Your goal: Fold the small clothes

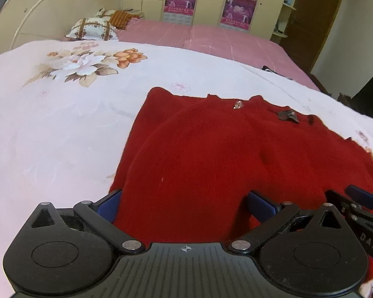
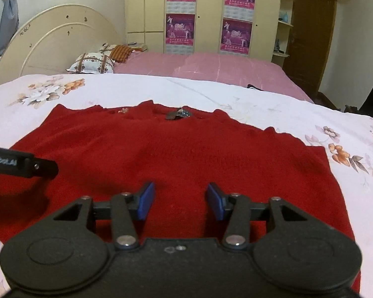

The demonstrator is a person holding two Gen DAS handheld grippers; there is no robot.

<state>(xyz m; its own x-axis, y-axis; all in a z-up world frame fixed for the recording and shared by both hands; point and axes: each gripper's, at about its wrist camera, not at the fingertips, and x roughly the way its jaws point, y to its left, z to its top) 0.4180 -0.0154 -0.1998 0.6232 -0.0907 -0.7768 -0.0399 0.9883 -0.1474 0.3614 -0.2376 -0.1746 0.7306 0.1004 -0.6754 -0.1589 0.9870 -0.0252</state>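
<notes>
The red sweater (image 2: 186, 154) lies flat on the white floral quilt (image 2: 261, 99), w/ its neckline on the far side, toward the pink sheet (image 2: 223, 67), and its hem nearest the grippers. Its long axis looks to run side to side across the quilt, parallel to the sweater's hem, though fisheye distortion makes that a rough call. A small dark trinket (image 2: 177, 115) sits at the collar, w/ a tiny shiny bit (image 1: 238, 104) just left of it. In left wrist view a curved ridge runs down the sweater's left part, prob. a sleeve already laid in over the body; can't be sure. So the folding seems early: garment spread, maybe one side tucked, main folds left to do. The left gripper (image 1: 184, 206) sits over the sweater's near-left edge, jaws wide apart, cloth showing between them but pads not pinching it. The right gripper (image 2: 180, 201) is over the near hem at sweater's middle, jaws partway apart, holding nothing. Beyond the sweater: pillows (image 2: 93, 63) and a cream headboard (image 2: 49, 39) far left, wardrobe w/ posters (image 2: 180, 28) at the back.
</notes>
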